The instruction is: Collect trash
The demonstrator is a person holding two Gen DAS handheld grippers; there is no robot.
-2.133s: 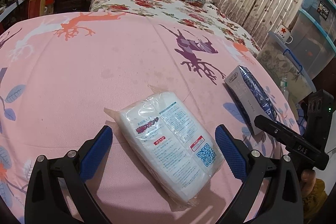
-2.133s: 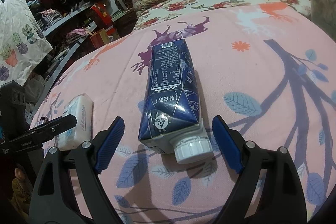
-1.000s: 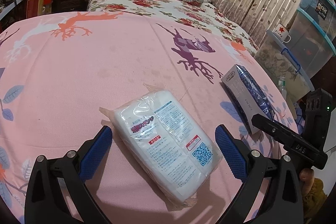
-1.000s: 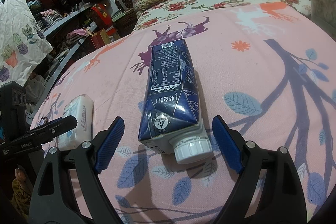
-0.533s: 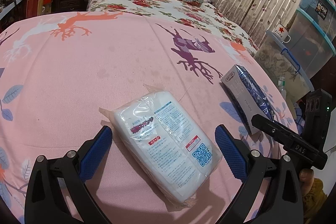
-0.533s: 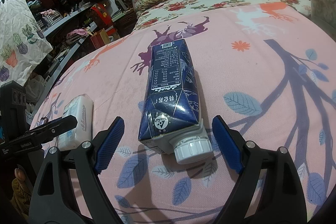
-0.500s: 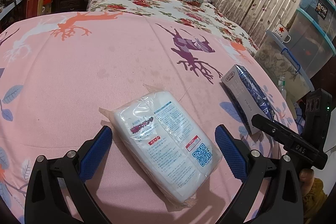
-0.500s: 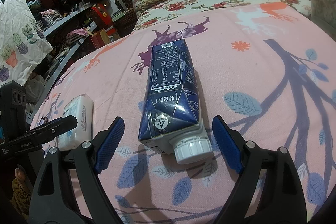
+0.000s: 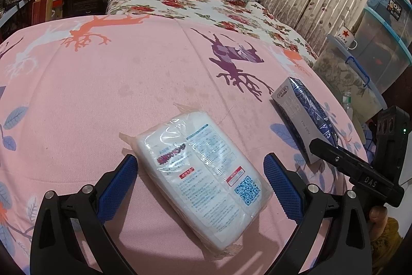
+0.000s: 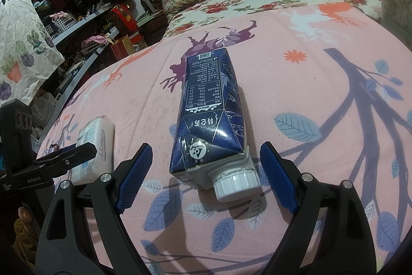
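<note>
We read this as the pre-grasp stage of the trash pickup, both tools lined up, nothing lifted yet. Our left gripper [image 9: 199,181] is spread wide, blue pads either side of the white tissue pack [image 9: 203,173], no contact on either pad that we can see. The pack lies flat on the pink bedspread [image 9: 128,74], skewed diagonally to the jaw line, near corner poking toward the camera. Our right gripper [image 10: 206,174] is likewise wide apart, straddling the cap end of the dark blue carton [image 10: 209,110], which lies on its side with the white screw cap [image 10: 235,183] pointing back at us. The pads sit just beside the carton's shoulder, clear gaps both sides. From the left wrist view the carton shows to the right of the pack, well apart from it; from the right wrist view the pack sits to the left, behind the left tool's body. No bin or bag visible in either view, so we cannot tell where the drop-off is. Next move, our guess: ease each tool slightly forward and down so the pads bracket the body, then close. The pack is soft and wrapped in slick film, likely to squash or slip; its skew may need a wrist twist first. The carton is better pinched on its flat sides than at the sloped top near the cap.
</note>
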